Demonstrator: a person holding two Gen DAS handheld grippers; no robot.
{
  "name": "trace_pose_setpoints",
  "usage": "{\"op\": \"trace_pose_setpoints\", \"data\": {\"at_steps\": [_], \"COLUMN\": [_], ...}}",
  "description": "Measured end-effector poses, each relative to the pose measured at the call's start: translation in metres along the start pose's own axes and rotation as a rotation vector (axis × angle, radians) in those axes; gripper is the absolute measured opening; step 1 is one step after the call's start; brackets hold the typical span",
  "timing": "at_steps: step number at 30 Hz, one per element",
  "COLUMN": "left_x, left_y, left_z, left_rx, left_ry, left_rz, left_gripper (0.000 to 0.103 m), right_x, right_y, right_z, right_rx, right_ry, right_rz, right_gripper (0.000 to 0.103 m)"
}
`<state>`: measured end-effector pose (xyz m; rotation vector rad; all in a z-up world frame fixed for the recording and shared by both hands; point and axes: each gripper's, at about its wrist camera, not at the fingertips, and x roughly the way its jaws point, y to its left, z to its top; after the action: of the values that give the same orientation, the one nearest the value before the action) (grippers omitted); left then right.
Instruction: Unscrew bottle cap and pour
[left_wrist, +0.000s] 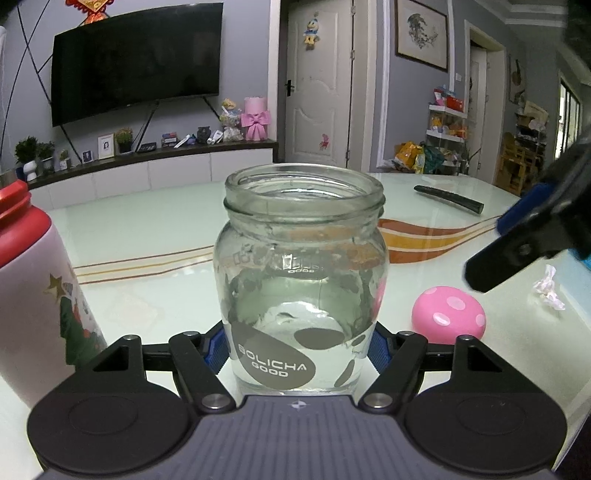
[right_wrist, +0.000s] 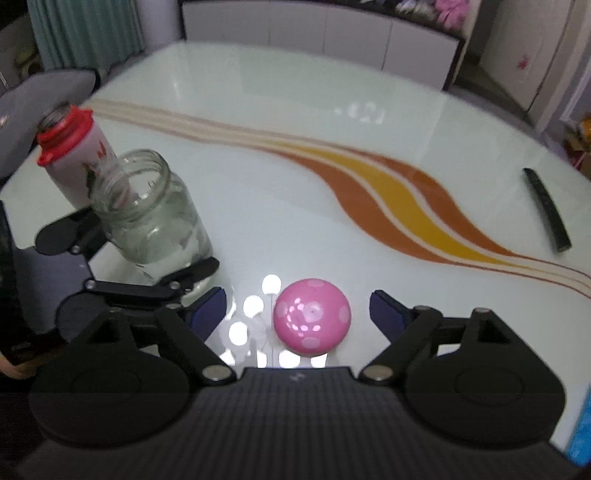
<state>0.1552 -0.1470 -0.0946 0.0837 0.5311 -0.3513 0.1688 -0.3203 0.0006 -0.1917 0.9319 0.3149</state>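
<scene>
Left tool (left_wrist: 297, 349) clamped on the lower body of the glass jar (left_wrist: 301, 280); blue pads (left_wrist: 218, 349) press the glass on both sides; jar upright on the pale glass surface (left_wrist: 147, 236), mouth uncapped, a little clear liquid at the bottom. Pink polka-dot cap (right_wrist: 311, 316) lies on the surface just right of the jar, dome up; it sits between the fingers of the right tool (right_wrist: 298, 308) but touches neither one; right tool stands open, holding nothing. Red-topped bottle (right_wrist: 72, 149) with a printed white body stands on the jar's far side in the right wrist view, close to it. Dark remote control (right_wrist: 547, 209) lies well apart on the far right of the surface. Small crumpled scrap of paper (left_wrist: 549, 288) lies near the cap in the left wrist view.
</scene>
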Motion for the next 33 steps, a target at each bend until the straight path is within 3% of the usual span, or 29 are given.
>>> {"op": "trace_pose_setpoints", "data": {"at_steps": [2, 6, 11, 16, 24, 33], "left_x": [-0.004, -0.025, -0.057, -0.097, -0.168, -0.231], "left_y": [0.000, -0.005, -0.006, -0.005, 0.020, 0.040], "left_z": [0.000, 0.001, 0.004, -0.002, 0.006, 0.001], "left_rx": [0.009, 0.055, 0.055, 0.089, -0.001, -0.054], "left_ry": [0.004, -0.043, -0.048, -0.021, 0.029, 0.020], "left_rz": [0.006, 0.017, 0.011, 0.095, 0.177, 0.230], "left_gripper": [0.075, 0.091, 0.102, 0.103, 0.103, 0.103], "right_x": [-0.008, -0.013, -0.023, -0.054, -0.093, -0.114], "right_y": [0.002, 0.004, 0.012, 0.039, 0.104, 0.155], "right_z": [-0.007, -0.018, -0.027, -0.046, -0.079, -0.114], "right_rx": [0.024, 0.041, 0.074, 0.129, 0.167, 0.125], "right_ry": [-0.033, -0.091, -0.150, -0.259, -0.433, -0.506], "right_rz": [-0.004, -0.045, -0.044, -0.053, -0.128, -0.201], "right_gripper": [0.087, 0.089, 0.090, 0.095, 0.101, 0.103]}}
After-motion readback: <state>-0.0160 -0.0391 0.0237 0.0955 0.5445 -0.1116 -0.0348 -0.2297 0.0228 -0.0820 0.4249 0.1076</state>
